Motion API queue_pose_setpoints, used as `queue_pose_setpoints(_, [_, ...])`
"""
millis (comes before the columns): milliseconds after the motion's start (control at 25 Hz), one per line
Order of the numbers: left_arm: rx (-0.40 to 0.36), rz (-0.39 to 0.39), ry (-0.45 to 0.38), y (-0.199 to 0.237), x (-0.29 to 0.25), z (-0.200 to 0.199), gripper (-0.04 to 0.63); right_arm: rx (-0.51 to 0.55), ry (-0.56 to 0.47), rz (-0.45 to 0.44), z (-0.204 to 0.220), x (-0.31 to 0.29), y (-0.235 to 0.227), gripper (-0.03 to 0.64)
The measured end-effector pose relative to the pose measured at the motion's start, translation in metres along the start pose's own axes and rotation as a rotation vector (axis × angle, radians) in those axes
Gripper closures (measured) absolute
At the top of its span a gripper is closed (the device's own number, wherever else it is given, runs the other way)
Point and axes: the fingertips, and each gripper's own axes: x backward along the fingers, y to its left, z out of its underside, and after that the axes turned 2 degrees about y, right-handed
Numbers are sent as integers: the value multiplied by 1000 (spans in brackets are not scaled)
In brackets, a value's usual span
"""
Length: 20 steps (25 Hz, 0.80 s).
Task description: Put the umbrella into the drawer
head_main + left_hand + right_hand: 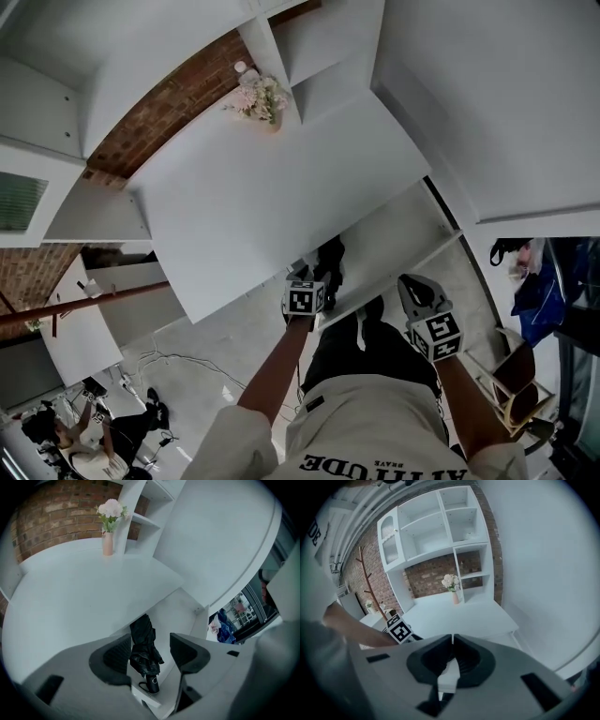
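A: Where's the umbrella [142, 644]?
B: Folded, lying in the open drawer [174, 607] below the white tabletop [253, 202].
A: And the fingers?
B: On the left gripper [150, 649] they're spread above the umbrella, clear of it. On the right gripper [453, 642] they're pressed together, holding nothing.

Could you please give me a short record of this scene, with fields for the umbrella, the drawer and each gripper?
umbrella: folded black fabric umbrella, lying inside the drawer
drawer: white desk drawer, pulled open
left gripper: left gripper, jaws apart, above the umbrella, not touching it
right gripper: right gripper, jaws together, nothing between them
desk: white desk top, with a pink vase of pale flowers at the back
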Motion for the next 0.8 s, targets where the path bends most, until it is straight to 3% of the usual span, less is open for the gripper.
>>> queue_pose_setpoints(520, [-12, 72, -175, -9, 77, -34, 433, 55, -70, 16, -34, 14, 23, 583])
queue_pose_setpoints(800, [131, 87, -319, -12, 129, -39, 476, 53, -110, -4, -44, 35, 24, 583])
